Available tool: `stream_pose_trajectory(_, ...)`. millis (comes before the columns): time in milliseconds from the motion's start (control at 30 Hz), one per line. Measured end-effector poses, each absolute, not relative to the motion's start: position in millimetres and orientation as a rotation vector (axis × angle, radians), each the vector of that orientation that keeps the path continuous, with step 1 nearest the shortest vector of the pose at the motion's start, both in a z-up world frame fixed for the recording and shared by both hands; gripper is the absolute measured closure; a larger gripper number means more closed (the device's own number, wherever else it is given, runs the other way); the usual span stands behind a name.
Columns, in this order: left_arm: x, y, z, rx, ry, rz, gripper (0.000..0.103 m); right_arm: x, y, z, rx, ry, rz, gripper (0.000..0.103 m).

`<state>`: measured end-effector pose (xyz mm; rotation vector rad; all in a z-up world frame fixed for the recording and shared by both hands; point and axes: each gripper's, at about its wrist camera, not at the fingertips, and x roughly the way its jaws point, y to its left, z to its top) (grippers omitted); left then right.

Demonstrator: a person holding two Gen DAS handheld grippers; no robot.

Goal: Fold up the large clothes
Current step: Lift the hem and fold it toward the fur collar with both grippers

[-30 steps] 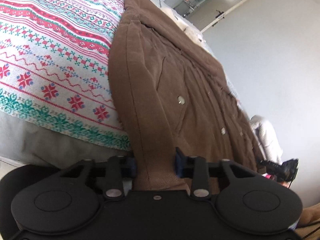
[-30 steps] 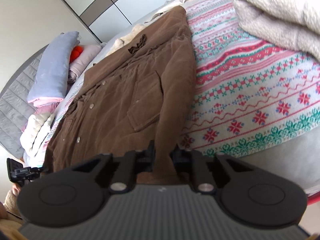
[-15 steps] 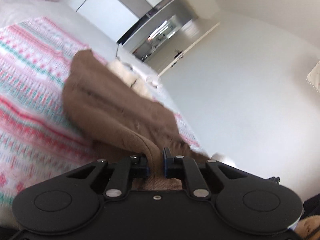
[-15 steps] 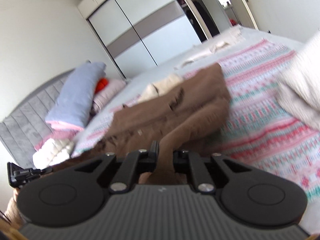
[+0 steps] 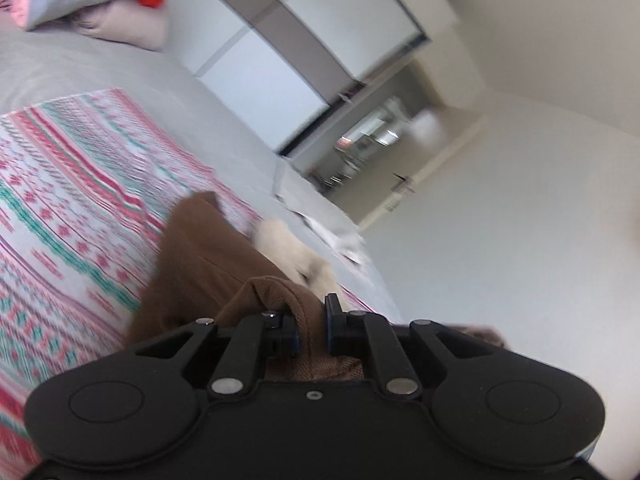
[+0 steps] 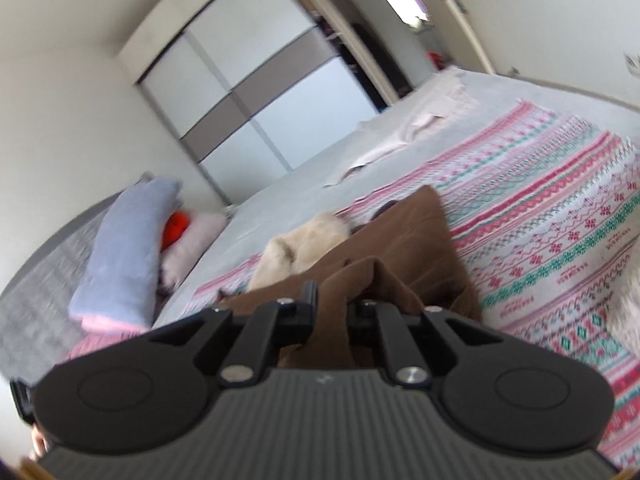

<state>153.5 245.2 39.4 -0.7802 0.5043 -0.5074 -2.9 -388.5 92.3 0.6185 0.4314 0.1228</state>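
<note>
Corduroy hem of the brown coat was clamped in both tools. The left tool had its two fingers drawn together on a rolled fold of brown cloth, and the right tool was likewise closed on a bunched fold of the same coat.

Beyond the tools, the coat's near end stood raised off the bed, while the rest lay on the patterned blanket, roughly midway across its width. The long axis of the coat ran away from the cameras, from the held hem toward the cream fleece collar at the far end, which pointed toward the grey sheet and the wardrobe. A stack of pillows lay at the headboard edge of the bed, well apart from the coat.

Judged risks from this state: each tool appeared to hold only a narrow pinch of thick cloth, so the weight of the raised coat could pull the hem out of one grip and let the fold land skewed. If the two tools were carried forward unevenly, the hem would probably meet the collar at an angle. The blanket beneath could also be dragged along and wrinkle under the fold. Both views were motion-blurred, so the buttons and side seams could not be made out.
</note>
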Motion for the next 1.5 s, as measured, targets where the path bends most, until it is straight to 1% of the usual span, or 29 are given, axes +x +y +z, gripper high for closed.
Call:
stream_pose_trajectory(133, 209, 248, 19, -0.791, 0.569, -0.408, 0.091, 43, -412, 73, 0.695, 0.463, 0.058, 0.095)
stream_pose_trajectory(200, 236, 244, 4, -0.786, 0.618, -0.357, 0.088, 69, -423, 57, 0.759, 0.495, 0.034, 0.094)
stream_pose_trajectory(300, 265, 226, -17, -0.697, 0.726, -0.3, 0.085, 104, -436, 30, 0.821, 0.569, -0.012, 0.088)
stream_pose_trajectory(333, 271, 222, -21, -0.682, 0.755, -0.29, 0.08, 112, -438, 22, 0.837, 0.599, -0.034, 0.084)
stream_pose_trajectory(367, 273, 222, -21, -0.681, 0.762, -0.295, 0.077, 118, -440, 14, 0.848, 0.621, -0.052, 0.081)
stream_pose_trajectory(400, 270, 224, -19, -0.69, 0.752, -0.307, 0.075, 120, -441, 10, 0.854, 0.629, -0.055, 0.075)
stream_pose_trajectory(433, 267, 228, -17, -0.706, 0.743, -0.327, 0.074, 120, -443, 9, 0.856, 0.623, -0.047, 0.074)
stream_pose_trajectory(467, 265, 233, -15, -0.719, 0.739, -0.345, 0.069, 117, -445, 9, 0.856, 0.611, -0.029, 0.073)
stream_pose_trajectory(500, 262, 238, -12, -0.732, 0.727, -0.355, 0.065, 115, -448, 12, 0.853, 0.598, -0.009, 0.065)
stream_pose_trajectory(533, 258, 242, -8, -0.741, 0.705, -0.351, 0.049, 111, -450, 16, 0.842, 0.58, -0.004, 0.047)
stream_pose_trajectory(567, 253, 248, -4, -0.738, 0.672, -0.326, 0.029, 105, -451, 20, 0.815, 0.545, -0.016, 0.04)
stream_pose_trajectory(600, 247, 252, 2, -0.724, 0.627, -0.289, 0.022, 101, -453, 26, 0.778, 0.513, -0.03, 0.035)
stream_pose_trajectory(633, 241, 255, 11, -0.696, 0.587, -0.275, 0.019, 97, -454, 30, 0.738, 0.496, -0.031, 0.035)
stream_pose_trajectory(767, 244, 251, 16, -0.498, 0.589, -0.256, 0.018, 96, -441, 44, 0.494, 0.528, -0.033, 0.035)
stream_pose_trajectory(933, 269, 223, -5, -0.281, 0.691, -0.275, 0.018, 122, -397, 39, 0.156, 0.634, -0.01, 0.029)
stream_pose_trajectory(1000, 281, 217, -15, -0.256, 0.705, -0.252, 0.018, 141, -387, 32, 0.103, 0.662, -0.025, 0.029)
stream_pose_trajectory(1067, 294, 212, -22, -0.264, 0.711, -0.233, 0.025, 159, -381, 26, 0.092, 0.67, -0.045, 0.029)
stream_pose_trajectory(1100, 298, 210, -22, -0.283, 0.706, -0.231, 0.033, 167, -380, 23, 0.096, 0.666, -0.053, 0.029)
stream_pose_trajectory(1167, 305, 206, -22, -0.346, 0.709, -0.268, 0.063, 180, -380, 19, 0.125, 0.652, -0.058, 0.031)
stream_pose_trajectory(1200, 306, 202, -20, -0.376, 0.706, -0.292, 0.071, 185, -380, 17, 0.144, 0.648, -0.055, 0.039)
stream_pose_trajectory(1233, 306, 199, -19, -0.404, 0.701, -0.306, 0.087, 190, -378, 14, 0.156, 0.646, -0.051, 0.057)
stream_pose_trajectory(1267, 304, 198, -17, -0.445, 0.697, -0.302, 0.091, 192, -377, 12, 0.155, 0.64, -0.054, 0.069)
stream_pose_trajectory(1300, 300, 197, -13, -0.481, 0.675, -0.283, 0.092, 193, -377, 10, 0.15, 0.627, -0.059, 0.083)
stream_pose_trajectory(1333, 294, 198, -9, -0.5, 0.641, -0.274, 0.093, 189, -374, 10, 0.135, 0.597, -0.082, 0.089)
stream_pose_trajectory(1400, 278, 198, 3, -0.527, 0.543, -0.281, 0.094, 173, -364, 13, 0.085, 0.514, -0.134, 0.093)
stream_pose_trajectory(1500, 257, 198, 20, -0.535, 0.412, -0.282, 0.094, 144, -350, 22, -0.003, 0.347, -0.185, 0.094)
